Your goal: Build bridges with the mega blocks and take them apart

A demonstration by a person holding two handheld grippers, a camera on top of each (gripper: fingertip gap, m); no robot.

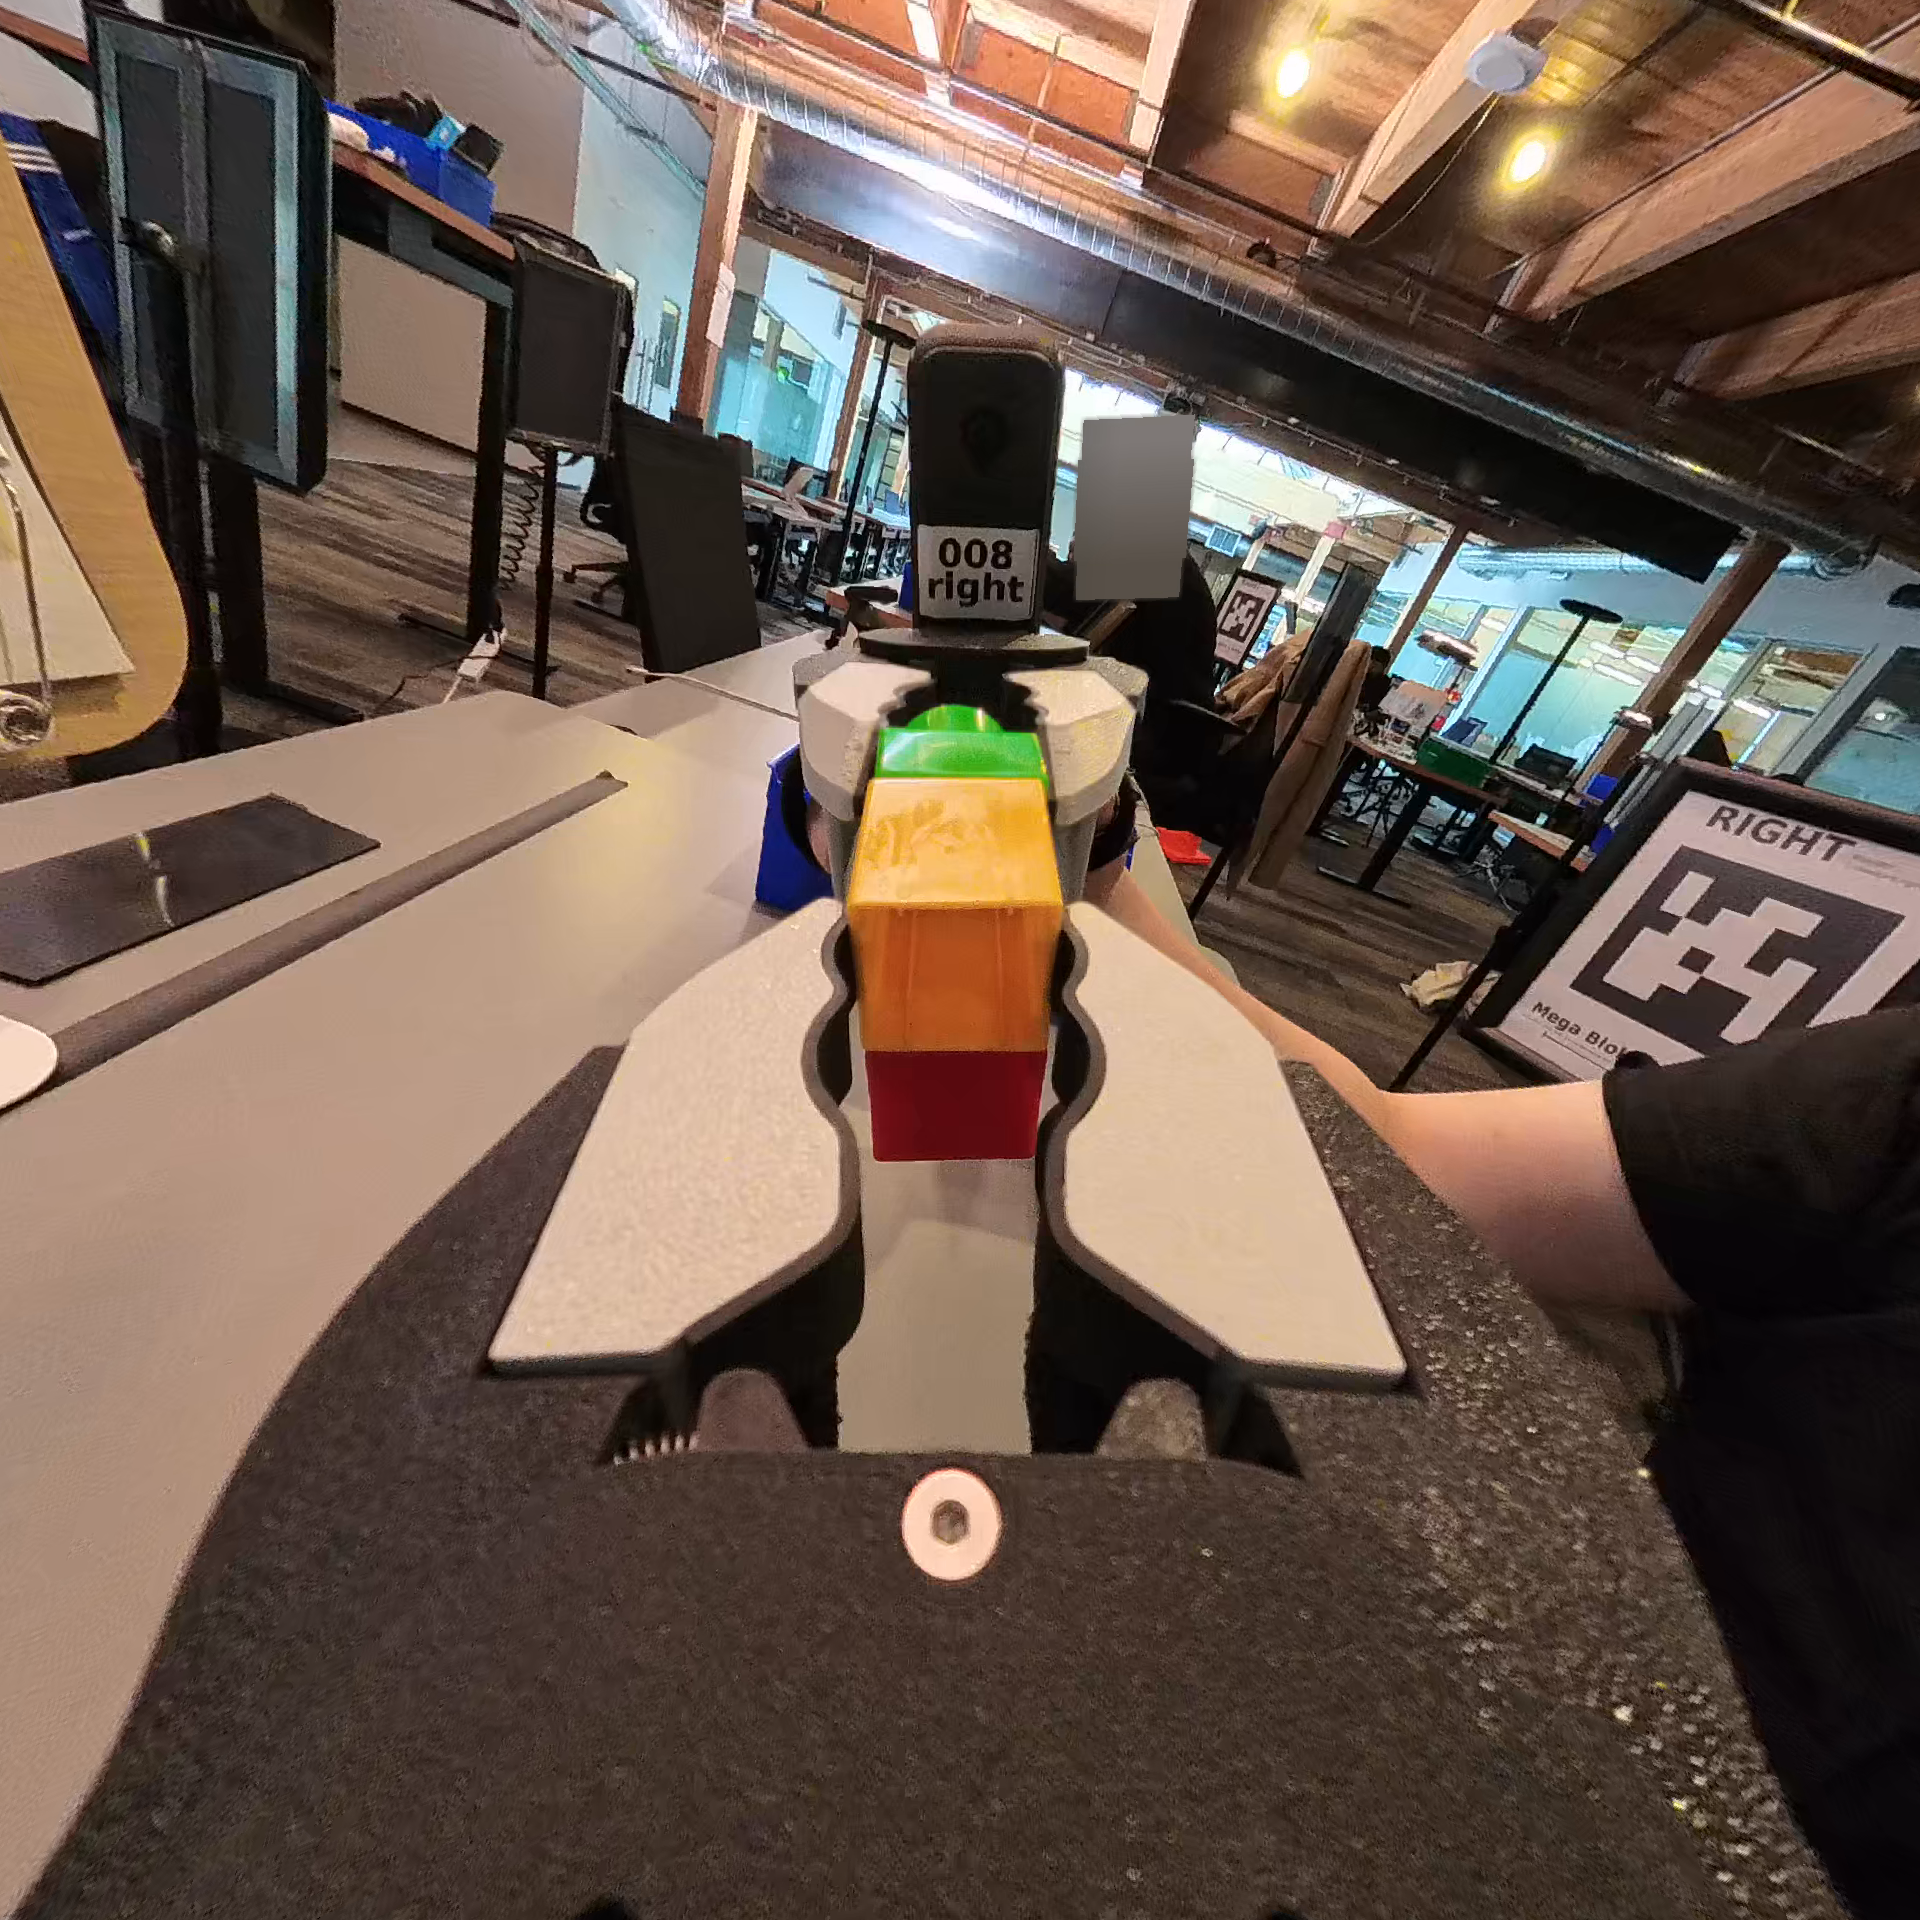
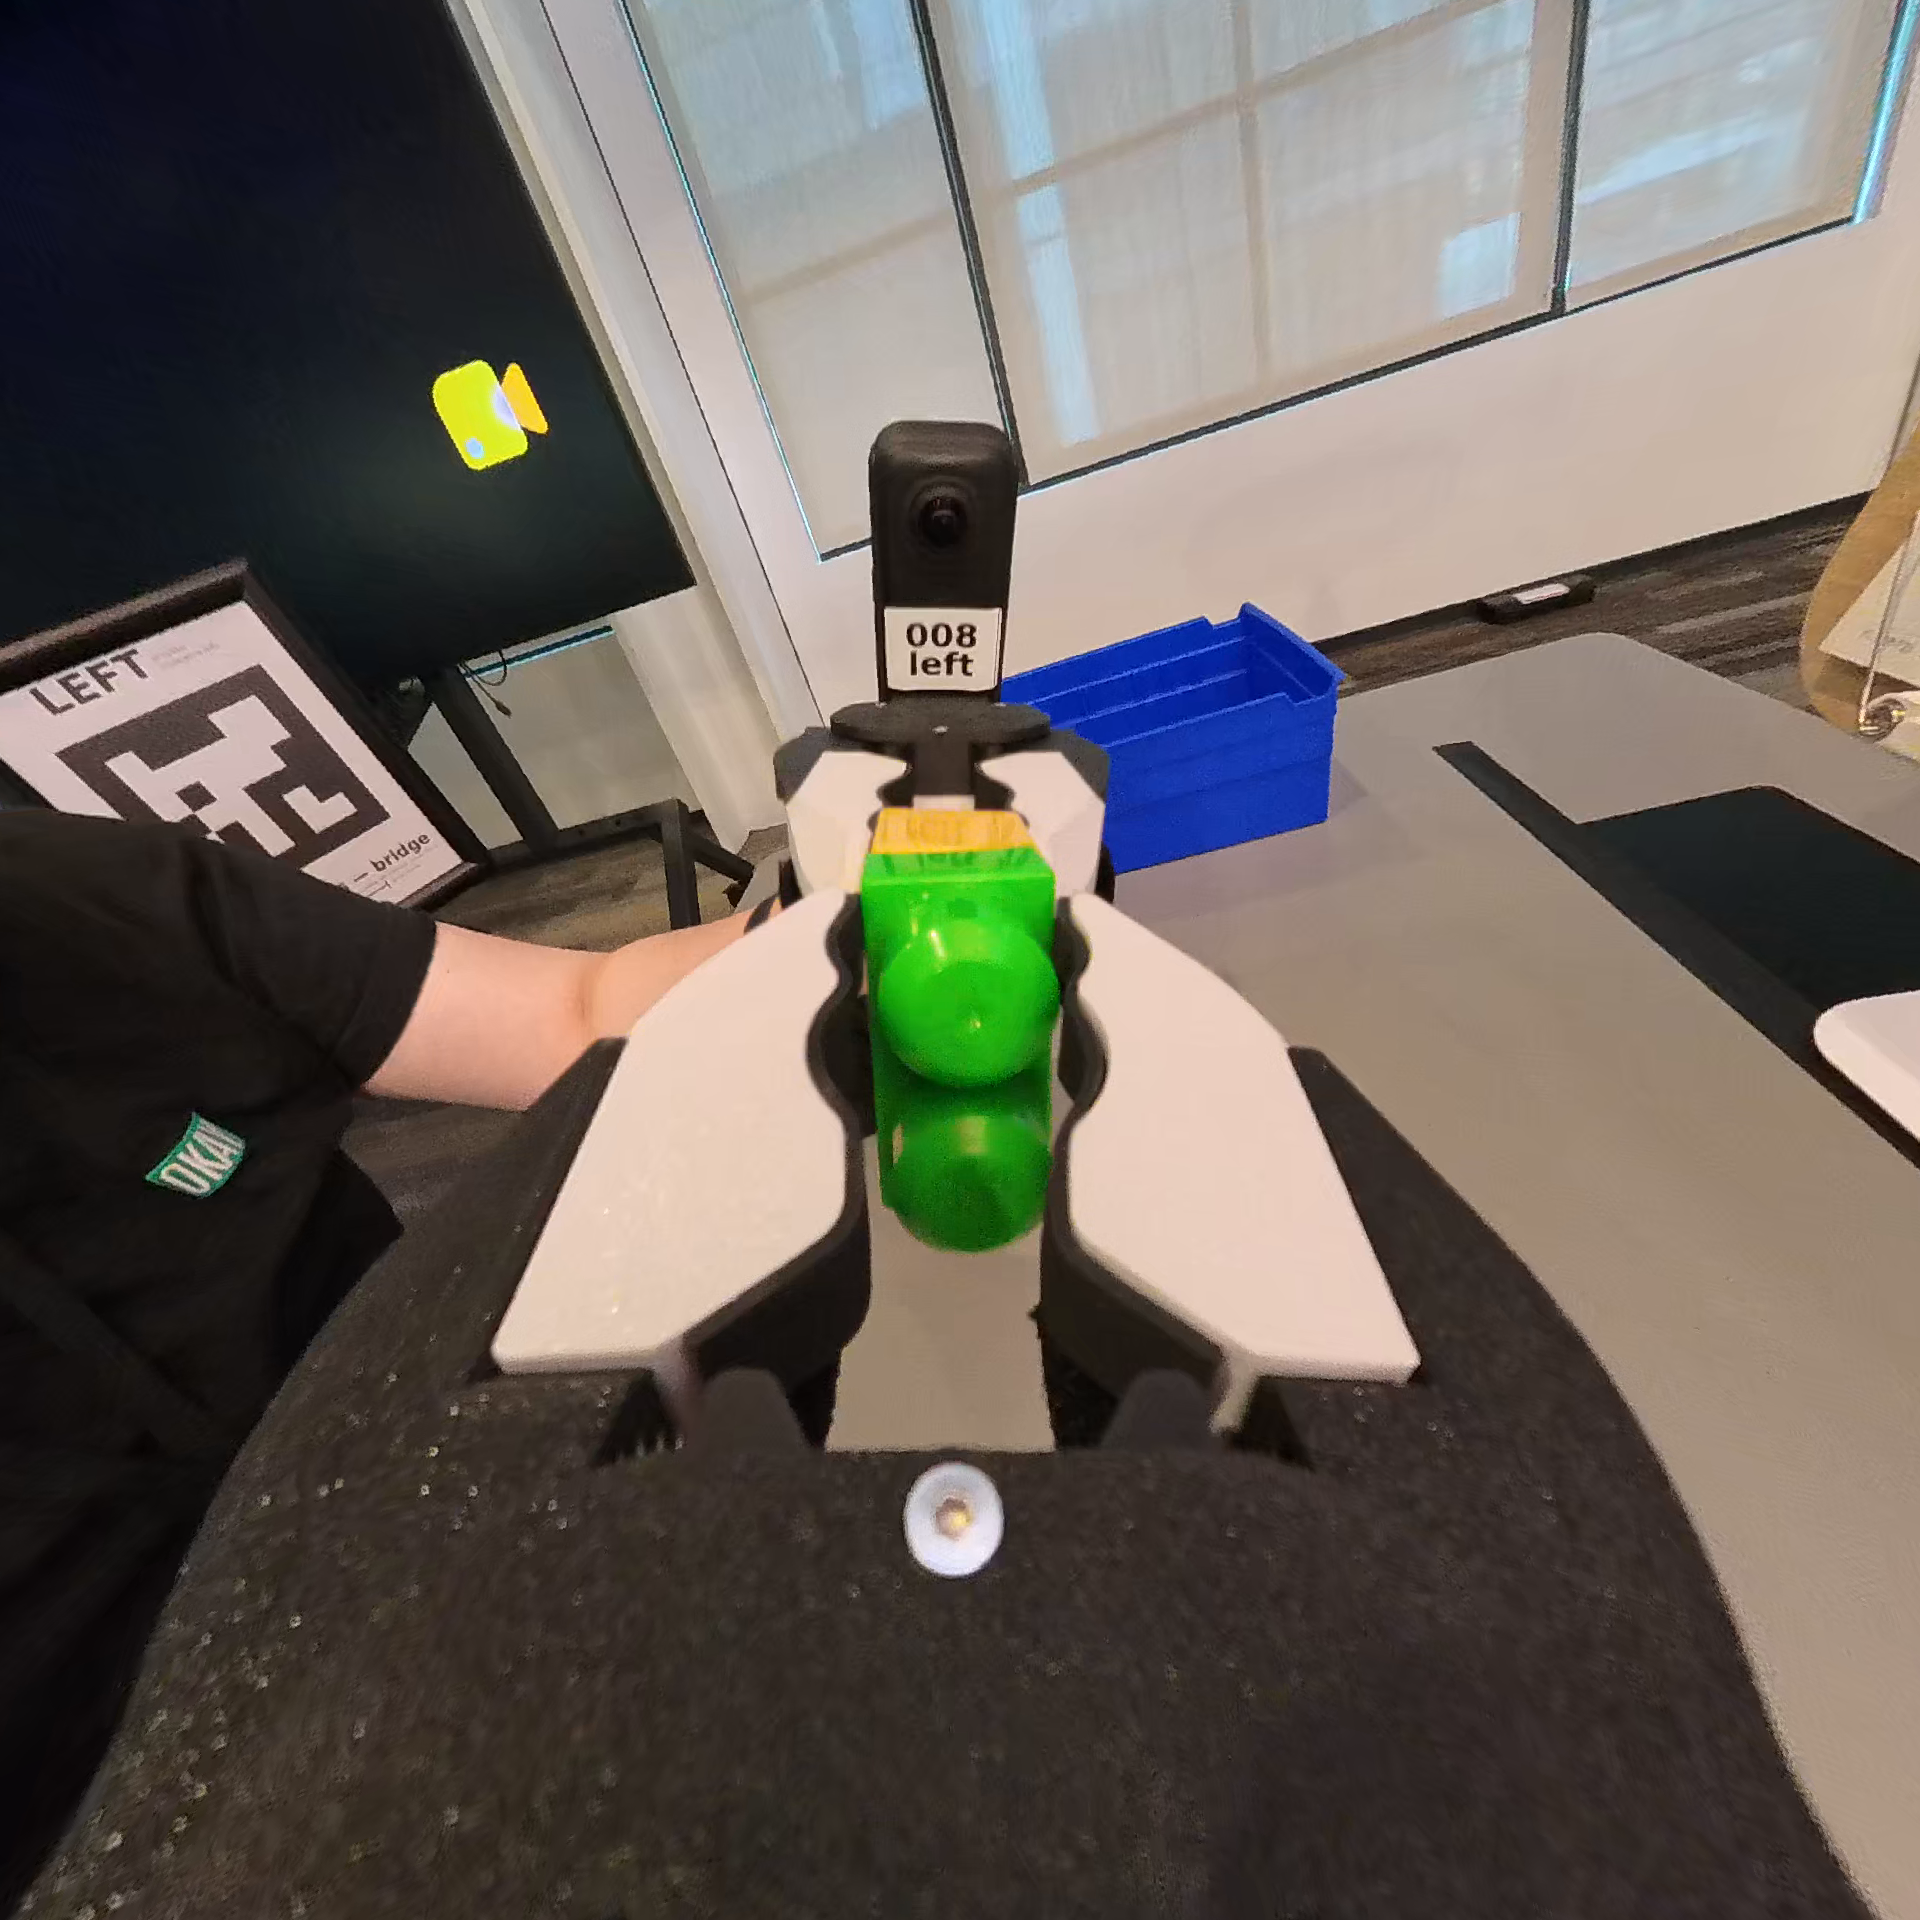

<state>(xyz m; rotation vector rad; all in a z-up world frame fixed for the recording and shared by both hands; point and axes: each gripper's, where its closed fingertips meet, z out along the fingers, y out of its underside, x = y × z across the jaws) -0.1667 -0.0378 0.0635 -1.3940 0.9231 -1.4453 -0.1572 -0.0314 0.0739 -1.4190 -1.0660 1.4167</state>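
A stack of three mega blocks hangs in the air between my two grippers, which face each other tip to tip. In the left wrist view, my left gripper (image 1: 954, 925) is shut on the orange block (image 1: 951, 914), with the red block (image 1: 954, 1107) joined to its near end. The green block (image 1: 958, 756) is at the far end, inside the right gripper (image 1: 964, 722). In the right wrist view, my right gripper (image 2: 956, 925) is shut on the green block (image 2: 961, 997), its two studs towards the camera. The orange block (image 2: 948, 833) shows beyond it, in the left gripper (image 2: 940, 805).
The grey table (image 1: 416, 987) lies below with a black mat (image 1: 156, 883). A blue bin (image 2: 1195, 748) stands at the table's far end and also shows in the left wrist view (image 1: 790, 852). Marker boards (image 1: 1745, 935) (image 2: 208, 769) stand on the floor. A person's arms reach to both grippers. Only a small space, under 4 cm, lies between the two pairs of fingers.
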